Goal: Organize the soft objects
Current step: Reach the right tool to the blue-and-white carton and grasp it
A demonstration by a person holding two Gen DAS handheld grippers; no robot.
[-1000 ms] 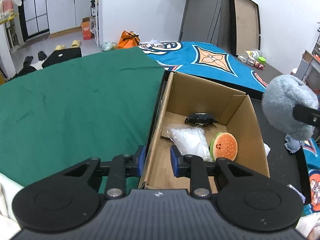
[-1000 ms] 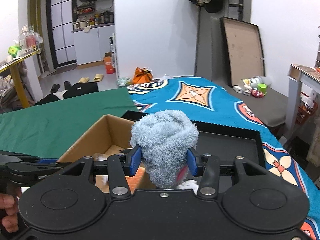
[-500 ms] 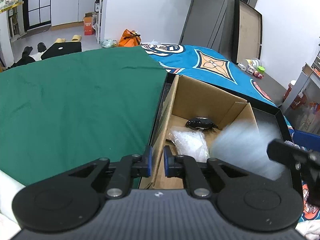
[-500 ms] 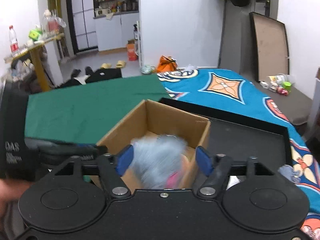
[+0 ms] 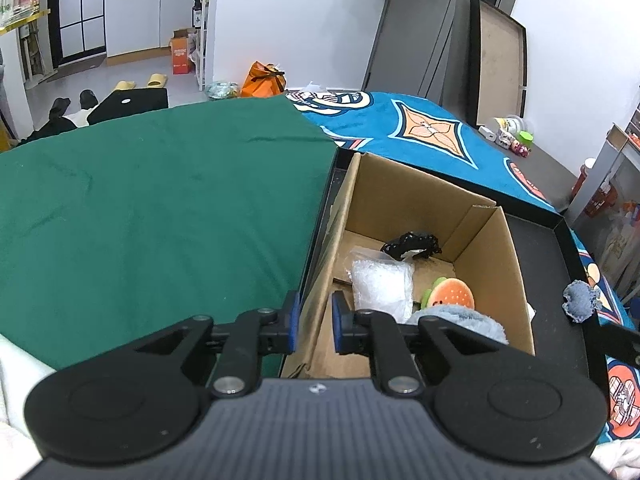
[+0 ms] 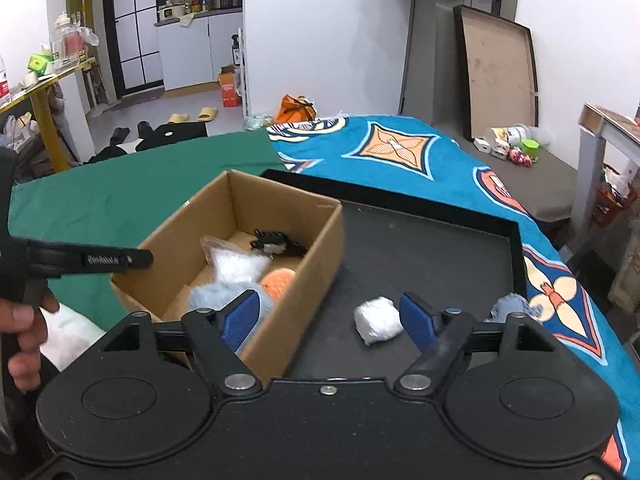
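Observation:
An open cardboard box (image 5: 492,256) (image 6: 320,248) stands on a black tray (image 6: 420,248). Inside lie a grey-blue plush (image 5: 464,320) (image 6: 216,296), a burger plush (image 5: 450,296) (image 6: 278,280), a white plastic bag (image 5: 382,286) (image 6: 236,266) and a black soft item (image 5: 410,245) (image 6: 276,245). My left gripper (image 5: 313,322) is shut on the box's near-left wall. My right gripper (image 6: 330,316) is open and empty over the box's right wall. A white soft lump (image 6: 378,319) and a blue-grey scrap (image 5: 578,305) (image 6: 514,306) lie on the tray.
A green cloth (image 5: 160,208) covers the table to the left and a blue patterned cloth (image 6: 400,148) lies behind and to the right. The left gripper's arm (image 6: 80,260) and the hand holding it show in the right wrist view.
My right gripper opened and let the grey-blue plush fall into the box, then drew back to the right. My left gripper stayed on the box wall.

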